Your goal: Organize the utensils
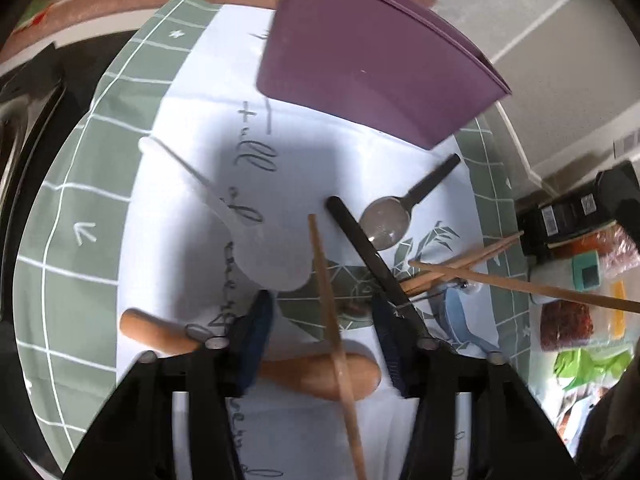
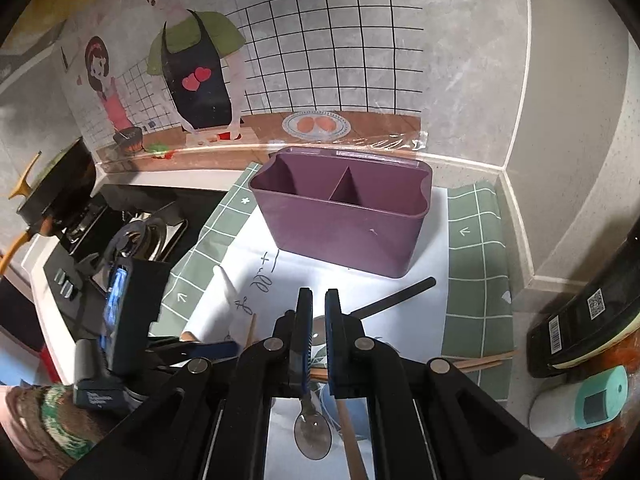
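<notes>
A purple two-compartment utensil holder (image 2: 340, 216) stands on a white cloth; it also shows in the left wrist view (image 1: 360, 60). My left gripper (image 1: 320, 328) is open, low over scattered utensils: a wooden chopstick (image 1: 334, 336) runs between its fingers, a black-handled utensil (image 1: 368, 248) by its right finger, a white plastic spoon (image 1: 260, 240), a wooden handle (image 1: 320, 372), a black-handled metal spoon (image 1: 396, 212) and more chopsticks (image 1: 480, 268). My right gripper (image 2: 318, 304) is nearly closed; a metal spoon (image 2: 312, 432) hangs below its fingers, apparently held by the handle.
A green grid mat (image 2: 476, 260) lies under the cloth. A stove with a pan (image 2: 60, 196) sits to the left. A dark box (image 2: 580, 332) and a teal-capped bottle (image 2: 580, 404) stand at the right by the wall.
</notes>
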Action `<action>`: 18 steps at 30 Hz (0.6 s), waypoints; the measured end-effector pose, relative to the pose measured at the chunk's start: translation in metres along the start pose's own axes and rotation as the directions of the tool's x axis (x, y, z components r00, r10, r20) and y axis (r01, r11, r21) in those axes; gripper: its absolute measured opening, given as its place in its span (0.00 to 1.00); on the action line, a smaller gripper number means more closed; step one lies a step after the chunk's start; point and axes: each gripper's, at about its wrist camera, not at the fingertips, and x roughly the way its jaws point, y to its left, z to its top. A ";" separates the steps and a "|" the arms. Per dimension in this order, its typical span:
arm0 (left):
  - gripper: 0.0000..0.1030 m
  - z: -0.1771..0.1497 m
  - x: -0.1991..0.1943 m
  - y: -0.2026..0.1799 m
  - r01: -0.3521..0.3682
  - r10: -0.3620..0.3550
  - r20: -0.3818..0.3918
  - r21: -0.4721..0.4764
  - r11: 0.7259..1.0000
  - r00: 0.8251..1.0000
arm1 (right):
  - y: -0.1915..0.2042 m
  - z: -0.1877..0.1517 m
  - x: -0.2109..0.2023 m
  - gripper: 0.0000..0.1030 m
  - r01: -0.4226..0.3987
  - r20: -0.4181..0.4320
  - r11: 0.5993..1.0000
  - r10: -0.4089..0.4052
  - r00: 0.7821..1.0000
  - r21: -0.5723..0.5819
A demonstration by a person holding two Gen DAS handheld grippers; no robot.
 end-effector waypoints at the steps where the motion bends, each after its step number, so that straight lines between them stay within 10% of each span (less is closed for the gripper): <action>1: 0.23 -0.001 0.001 -0.003 0.002 -0.002 -0.003 0.015 1.000 1.000 | 0.000 0.001 -0.002 0.05 0.004 0.000 1.000 -0.004 1.000 -0.005; 4: 0.10 -0.004 -0.001 -0.010 0.009 -0.009 0.015 0.054 0.999 1.000 | 0.000 0.002 -0.009 0.05 0.017 -0.009 1.000 -0.017 1.000 -0.024; 18: 0.09 -0.009 -0.063 0.010 0.018 -0.040 0.182 0.124 0.992 0.982 | -0.022 -0.070 0.046 0.18 0.059 -0.283 0.988 -0.097 0.954 -0.142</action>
